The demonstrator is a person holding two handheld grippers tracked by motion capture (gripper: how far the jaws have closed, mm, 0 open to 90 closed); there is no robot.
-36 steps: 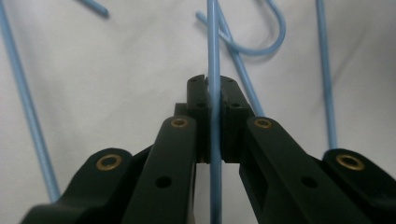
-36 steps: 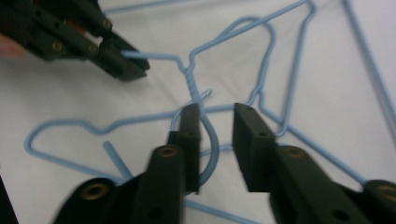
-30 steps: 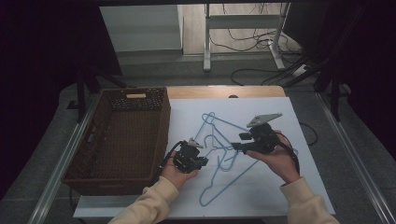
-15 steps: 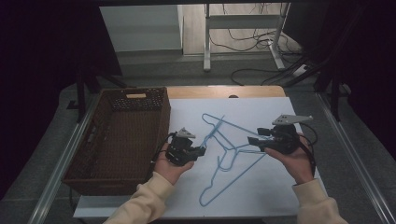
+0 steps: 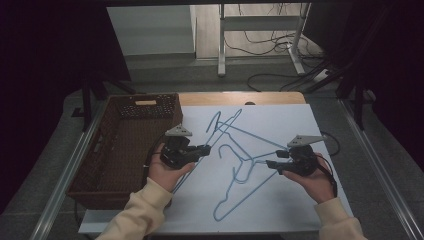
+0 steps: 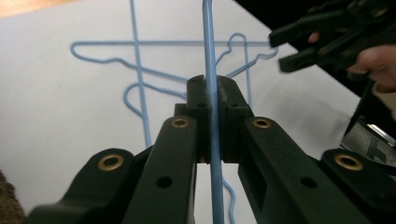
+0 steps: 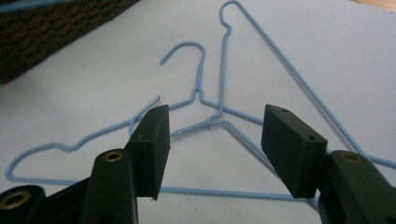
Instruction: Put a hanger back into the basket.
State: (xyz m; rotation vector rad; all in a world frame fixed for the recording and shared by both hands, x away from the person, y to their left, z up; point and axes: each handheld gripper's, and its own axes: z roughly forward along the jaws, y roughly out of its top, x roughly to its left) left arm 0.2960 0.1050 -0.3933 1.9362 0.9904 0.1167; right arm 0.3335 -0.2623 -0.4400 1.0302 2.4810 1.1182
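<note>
Blue wire hangers lie tangled on the white tabletop [image 5: 300, 125]. My left gripper [image 5: 204, 148] is shut on the wire of one blue hanger [image 5: 218, 119], which runs straight up between the closed jaws in the left gripper view [image 6: 212, 93]. My right gripper [image 5: 271, 164] is open and holds nothing. It hovers low over the hook and twisted neck of another hanger [image 7: 198, 70], which lies just ahead of its jaws [image 7: 219, 140]. The right gripper [image 6: 299, 46] also appears at the upper right of the left gripper view.
A dark wicker basket [image 5: 125, 145] stands on the left of the table, right beside my left hand, and its wall [image 7: 56, 28] shows in the right gripper view. Cables and a metal stand's legs [image 5: 260, 40] lie on the floor beyond the table.
My right gripper has drawn back to the right and toward the person, away from the hangers' middle. My left gripper has shifted left toward the basket, still shut on its hanger.
</note>
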